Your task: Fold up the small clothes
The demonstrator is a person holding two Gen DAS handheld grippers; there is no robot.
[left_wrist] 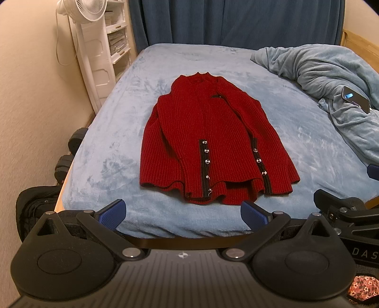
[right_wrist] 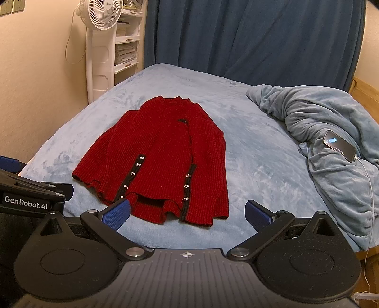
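A red knitted sweater [left_wrist: 208,139] lies flat in the middle of a bed [left_wrist: 113,132] covered with a pale blue fleece sheet. Its collar points to the far end of the bed and its hem lies near you, close to the bed's near edge. Both sleeves are folded in over the body, so the two cuffs rest on the lower part of the garment; each cuff carries a black strip with a row of small silver buttons.

Your left tool [left_wrist: 183,214] hovers just short of the near edge of the bed, in front of the hem. Its two blue-padded fingers [left_wrist: 111,214] are spread wide apart and hold nothing. Your right tool [right_wrist: 187,214] hovers beside it, a little to the right, with its blue fingers [right_wrist: 257,215] equally wide apart and empty; in its view the left finger overlaps the near left part of the hem, though you cannot tell whether it touches the knit.

On the right side of the bed lies a crumpled blue blanket [right_wrist: 331,132], well apart from the sweater. A phone [right_wrist: 340,144] rests on it, screen lit, with a white cable running from it. At the far left stands a white fan [left_wrist: 81,9] before white shelves. A dark blue curtain [right_wrist: 248,35] hangs behind the bed.
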